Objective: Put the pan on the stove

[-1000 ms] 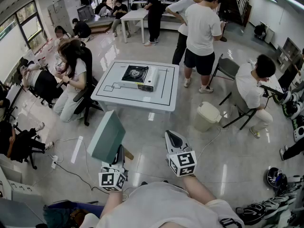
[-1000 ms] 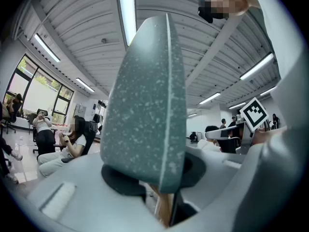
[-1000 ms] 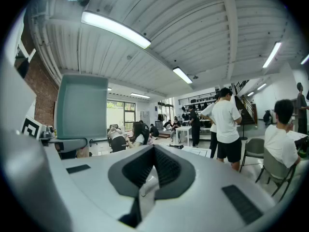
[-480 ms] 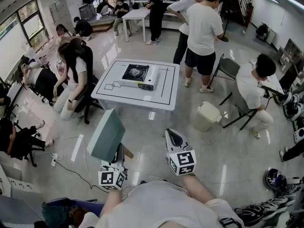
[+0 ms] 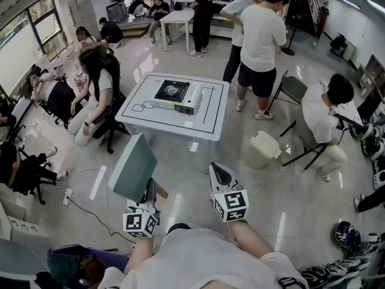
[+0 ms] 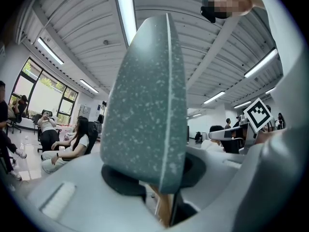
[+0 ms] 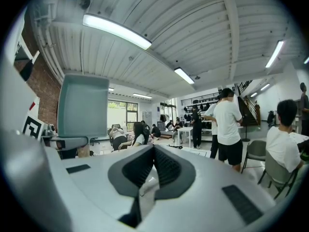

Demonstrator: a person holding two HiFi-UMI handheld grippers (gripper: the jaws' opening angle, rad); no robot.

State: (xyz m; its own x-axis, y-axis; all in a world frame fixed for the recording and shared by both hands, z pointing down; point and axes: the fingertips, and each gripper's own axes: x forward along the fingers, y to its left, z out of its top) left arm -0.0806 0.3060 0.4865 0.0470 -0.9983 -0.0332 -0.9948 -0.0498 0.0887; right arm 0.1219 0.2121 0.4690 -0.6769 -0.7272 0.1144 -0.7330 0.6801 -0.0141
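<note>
A square grey-green pan (image 5: pixel 135 167) with a wooden handle (image 6: pixel 164 210) stands on edge, raised above the floor. My left gripper (image 5: pixel 149 196) is shut on that handle, and the speckled pan (image 6: pixel 145 115) fills the left gripper view. My right gripper (image 5: pixel 221 177) hangs beside it, shut with nothing between its pads (image 7: pixel 164 168). The pan (image 7: pixel 82 108) shows at the left of the right gripper view. A portable gas stove (image 5: pixel 175 96) sits on a white table (image 5: pixel 204 125) some way ahead of both grippers.
A white bin (image 5: pixel 261 147) stands right of the table, with a folding chair (image 5: pixel 290 88) behind it. People sit at the left (image 5: pixel 96 95) and the right (image 5: pixel 325 113), and two stand beyond the table (image 5: pixel 258 35). A cable (image 5: pixel 90 217) runs across the floor at the left.
The head view has shifted a little and the table sits slightly lower in it. The pan stays held in my left gripper; the right gripper stays shut.
</note>
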